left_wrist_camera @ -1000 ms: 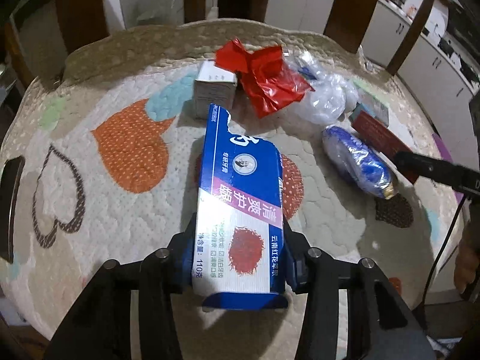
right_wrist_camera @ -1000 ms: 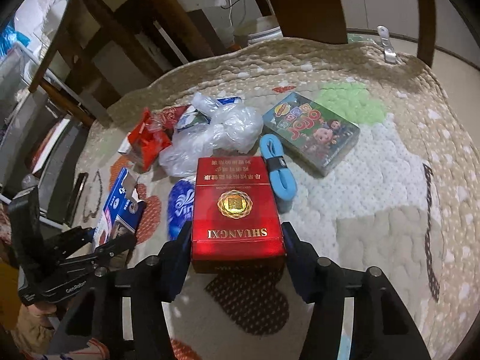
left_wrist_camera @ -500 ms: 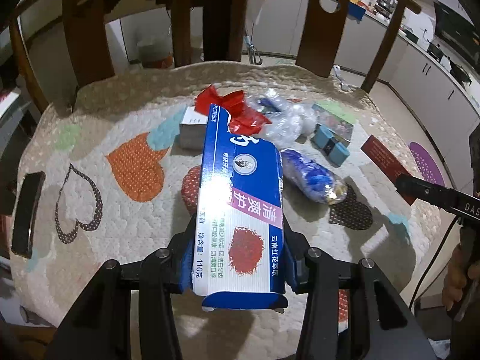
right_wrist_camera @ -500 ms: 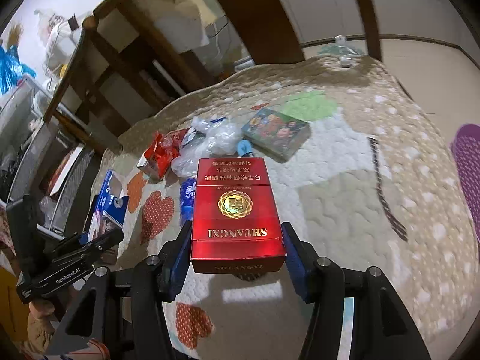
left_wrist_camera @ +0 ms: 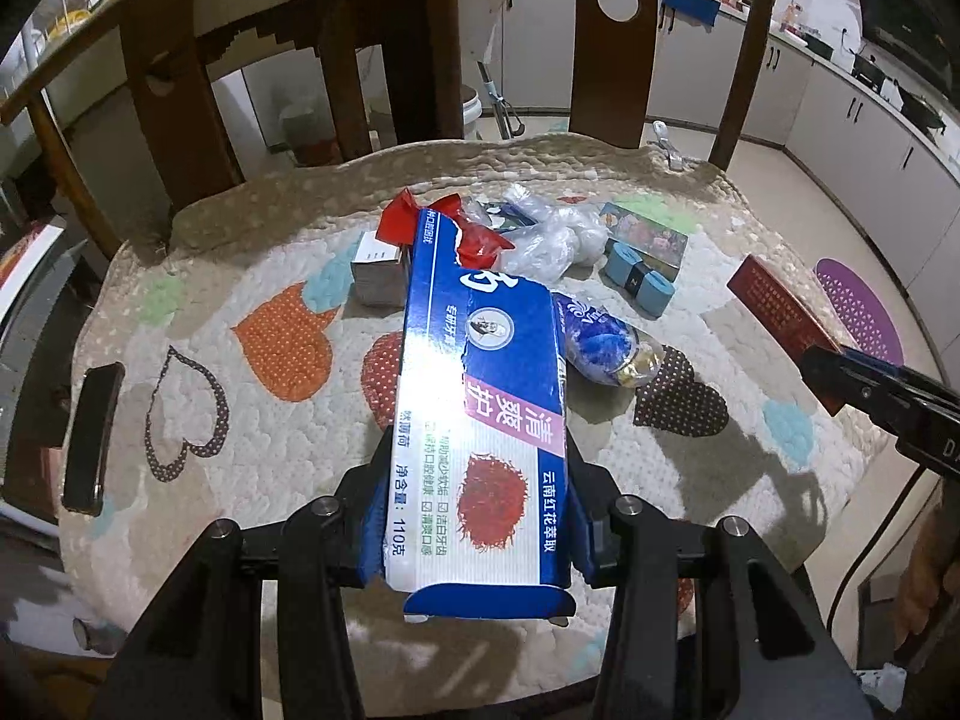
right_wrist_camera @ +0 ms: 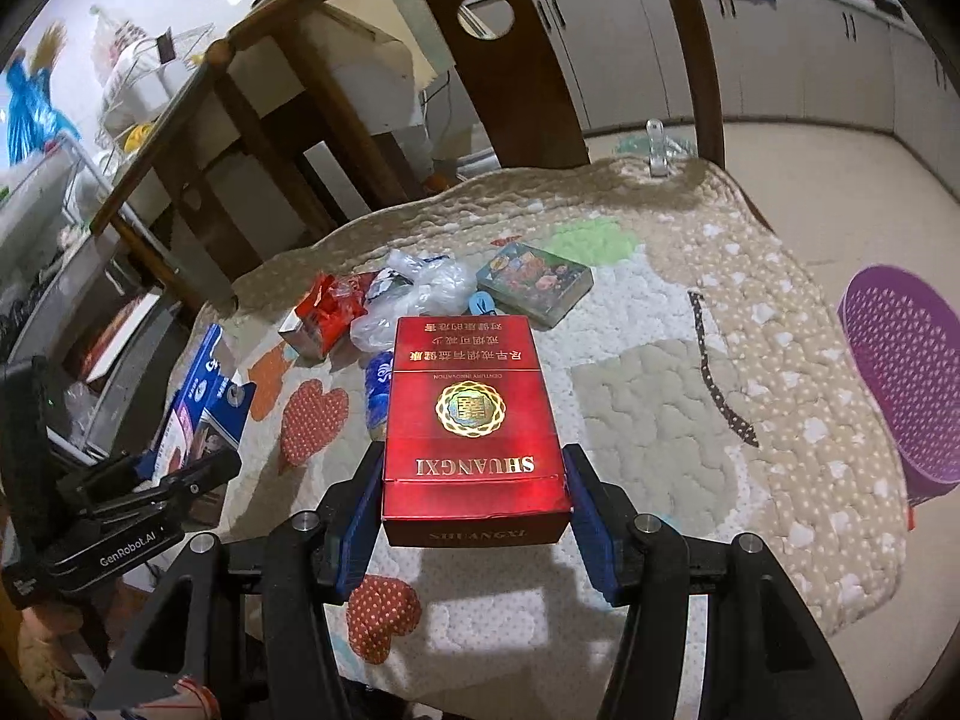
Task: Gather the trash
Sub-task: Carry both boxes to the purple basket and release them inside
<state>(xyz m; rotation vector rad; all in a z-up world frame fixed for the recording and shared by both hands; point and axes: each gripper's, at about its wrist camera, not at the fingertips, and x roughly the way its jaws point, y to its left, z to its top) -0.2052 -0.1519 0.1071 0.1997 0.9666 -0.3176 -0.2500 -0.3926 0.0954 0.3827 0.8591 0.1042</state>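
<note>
My left gripper is shut on a blue and white toothpaste box and holds it above the quilted table. My right gripper is shut on a red Shuangxi cigarette pack, also lifted; the pack shows at the right of the left wrist view. On the table lie a red wrapper, a crumpled clear plastic bag, a blue crushed bottle and a small white box.
A purple basket stands on the floor right of the table. A colourful card box and a blue strap roll lie at the back. A dark phone lies at the left edge. Wooden chairs stand behind.
Both grippers have risen and pulled back from the table with their boxes, so more of the table, the chairs and the purple basket come into view.
</note>
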